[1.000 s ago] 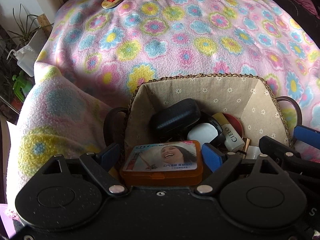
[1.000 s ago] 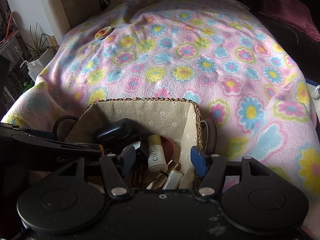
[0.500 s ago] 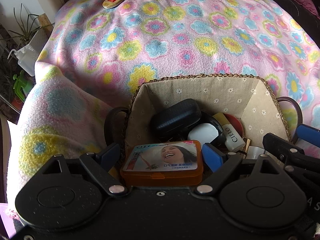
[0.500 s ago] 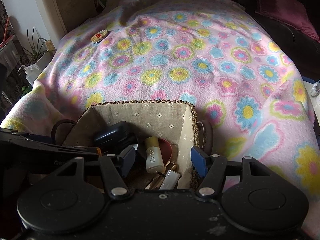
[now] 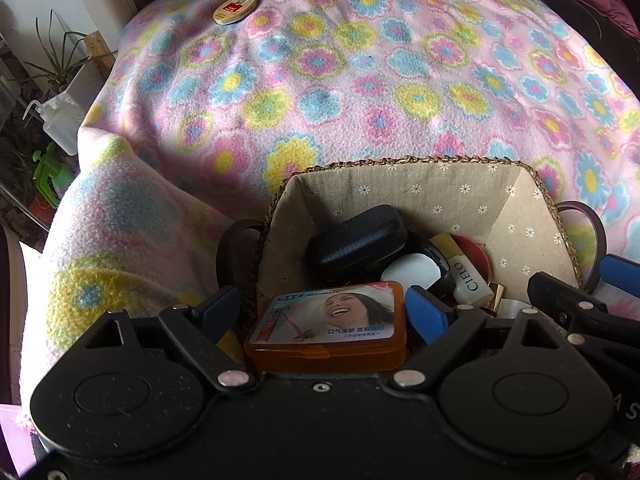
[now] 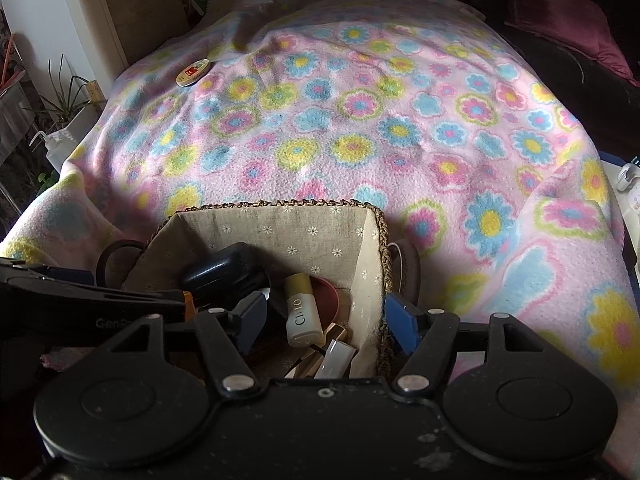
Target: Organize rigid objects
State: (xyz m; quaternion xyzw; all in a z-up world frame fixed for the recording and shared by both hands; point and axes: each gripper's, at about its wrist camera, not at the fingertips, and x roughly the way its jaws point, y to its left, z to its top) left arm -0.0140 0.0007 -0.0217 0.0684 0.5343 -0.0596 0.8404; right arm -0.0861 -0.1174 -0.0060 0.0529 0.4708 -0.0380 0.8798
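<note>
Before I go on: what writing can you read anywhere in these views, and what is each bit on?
"CIELO": on the cream tube in the basket.
"Gen...": cut-off white lettering on the left gripper, seen from the right wrist view.
Orange box: Chinese print under a laughing face, too small to read.
Round tin on the blanket: red label, too blurred to read.
</note>
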